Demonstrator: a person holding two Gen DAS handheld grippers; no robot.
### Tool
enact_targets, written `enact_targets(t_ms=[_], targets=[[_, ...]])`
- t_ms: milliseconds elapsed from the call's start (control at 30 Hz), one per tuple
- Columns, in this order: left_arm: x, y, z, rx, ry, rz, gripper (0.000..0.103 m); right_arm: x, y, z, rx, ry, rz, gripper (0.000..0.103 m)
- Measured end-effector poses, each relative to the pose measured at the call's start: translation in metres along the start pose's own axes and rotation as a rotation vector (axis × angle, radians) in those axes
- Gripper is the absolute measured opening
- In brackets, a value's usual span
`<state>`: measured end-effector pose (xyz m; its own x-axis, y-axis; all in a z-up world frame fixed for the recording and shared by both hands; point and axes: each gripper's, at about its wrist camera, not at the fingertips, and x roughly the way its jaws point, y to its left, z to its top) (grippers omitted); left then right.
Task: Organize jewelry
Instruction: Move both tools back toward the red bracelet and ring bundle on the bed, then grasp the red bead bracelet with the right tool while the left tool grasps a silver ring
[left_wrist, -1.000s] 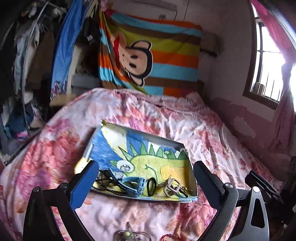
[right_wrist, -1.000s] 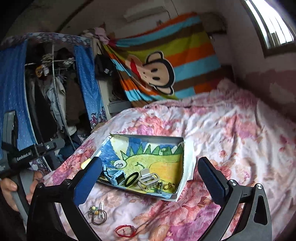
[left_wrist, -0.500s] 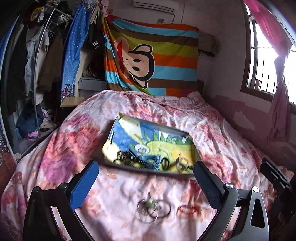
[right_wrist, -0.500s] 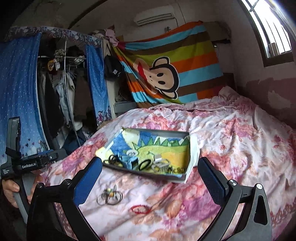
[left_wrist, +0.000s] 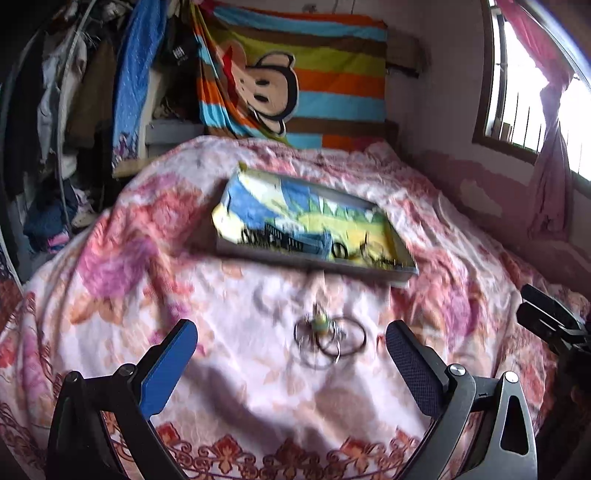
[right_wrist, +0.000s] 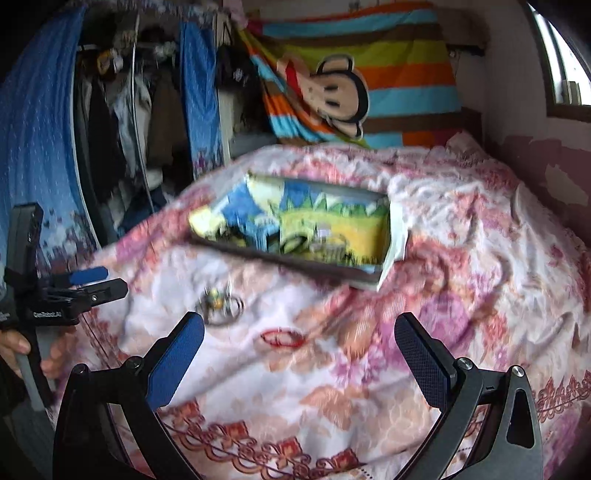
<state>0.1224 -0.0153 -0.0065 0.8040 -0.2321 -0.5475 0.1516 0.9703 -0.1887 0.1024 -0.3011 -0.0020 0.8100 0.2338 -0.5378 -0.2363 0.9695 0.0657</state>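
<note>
A shallow box (left_wrist: 402, 275) lined with a dinosaur drawing lies on the floral bedspread; it also shows in the right wrist view (right_wrist: 395, 247). Several jewelry pieces lie along its near edge, blurred. A cluster of metal rings with a small green charm (left_wrist: 327, 338) lies on the bedspread in front of the box, also seen in the right wrist view (right_wrist: 221, 304). A red bracelet (right_wrist: 282, 338) lies to its right. My left gripper (left_wrist: 291, 363) is open and empty just short of the rings. My right gripper (right_wrist: 299, 358) is open and empty just short of the red bracelet.
The floral bedspread (left_wrist: 110, 266) covers the whole bed. A striped monkey blanket (left_wrist: 295, 81) hangs on the back wall. A clothes rack (right_wrist: 122, 110) stands at the left. A window (left_wrist: 524, 96) is at the right. The other gripper's handle shows at each view's edge (right_wrist: 55, 299).
Both grippers have pulled back from the box toward the foot of the bed. The ring cluster and red bracelet now lie farther up in view. Both stay open.
</note>
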Motion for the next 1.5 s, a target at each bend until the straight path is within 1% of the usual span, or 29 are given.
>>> enact_targets(t_ms=[33,133,233,333,433,533,600,667,700,800,867,933,1000,1067,1167,1233,1300,1500], targets=[[0.004,0.000,-0.003,0.010,0.024,-0.006,0.103,0.008,-0.002,-0.003,0.003,0.037,0.003,0.101],[0.021,0.002,-0.010,0.042,0.120,-0.020,0.103,0.024,-0.006,-0.008,0.002,0.110,0.012,0.101],[0.032,0.001,-0.016,0.048,0.173,-0.045,0.103,0.041,-0.007,-0.014,-0.027,0.177,0.013,0.101],[0.044,-0.001,-0.019,0.065,0.210,-0.064,0.103,0.054,-0.001,-0.018,-0.092,0.212,-0.008,0.101],[0.055,-0.003,-0.018,0.073,0.241,-0.078,0.102,0.064,0.002,-0.017,-0.152,0.223,-0.028,0.101],[0.064,-0.001,-0.016,0.062,0.255,-0.097,0.102,0.071,0.003,-0.015,-0.182,0.227,-0.041,0.101],[0.071,0.001,-0.015,0.051,0.265,-0.117,0.100,0.076,0.003,-0.013,-0.177,0.229,-0.030,0.101],[0.078,0.003,-0.013,0.040,0.280,-0.131,0.087,0.080,0.004,-0.011,-0.178,0.227,-0.011,0.101],[0.082,0.004,-0.013,0.032,0.293,-0.139,0.084,0.082,0.004,-0.011,-0.181,0.227,-0.005,0.101],[0.093,0.005,-0.014,0.022,0.327,-0.155,0.072,0.090,0.007,-0.010,-0.181,0.233,0.027,0.100],[0.101,0.005,-0.014,0.016,0.352,-0.164,0.061,0.097,0.008,-0.010,-0.170,0.243,0.047,0.098],[0.107,0.005,-0.014,0.012,0.368,-0.165,0.057,0.106,0.007,-0.010,-0.158,0.254,0.058,0.093],[0.112,0.005,-0.013,0.011,0.375,-0.165,0.053,0.117,0.006,-0.009,-0.143,0.271,0.068,0.083],[0.116,0.004,-0.012,0.015,0.383,-0.156,0.044,0.126,0.005,-0.008,-0.127,0.287,0.078,0.078],[0.120,0.004,-0.013,0.023,0.395,-0.147,0.037,0.136,0.004,-0.009,-0.111,0.316,0.098,0.075],[0.123,0.003,-0.012,0.030,0.401,-0.147,0.035,0.140,0.006,-0.010,-0.114,0.335,0.101,0.071],[0.127,0.000,-0.012,0.045,0.410,-0.145,0.031,0.143,0.008,-0.013,-0.124,0.350,0.103,0.065],[0.135,-0.005,-0.012,0.084,0.432,-0.135,0.016,0.149,0.013,-0.016,-0.146,0.380,0.110,0.058]])
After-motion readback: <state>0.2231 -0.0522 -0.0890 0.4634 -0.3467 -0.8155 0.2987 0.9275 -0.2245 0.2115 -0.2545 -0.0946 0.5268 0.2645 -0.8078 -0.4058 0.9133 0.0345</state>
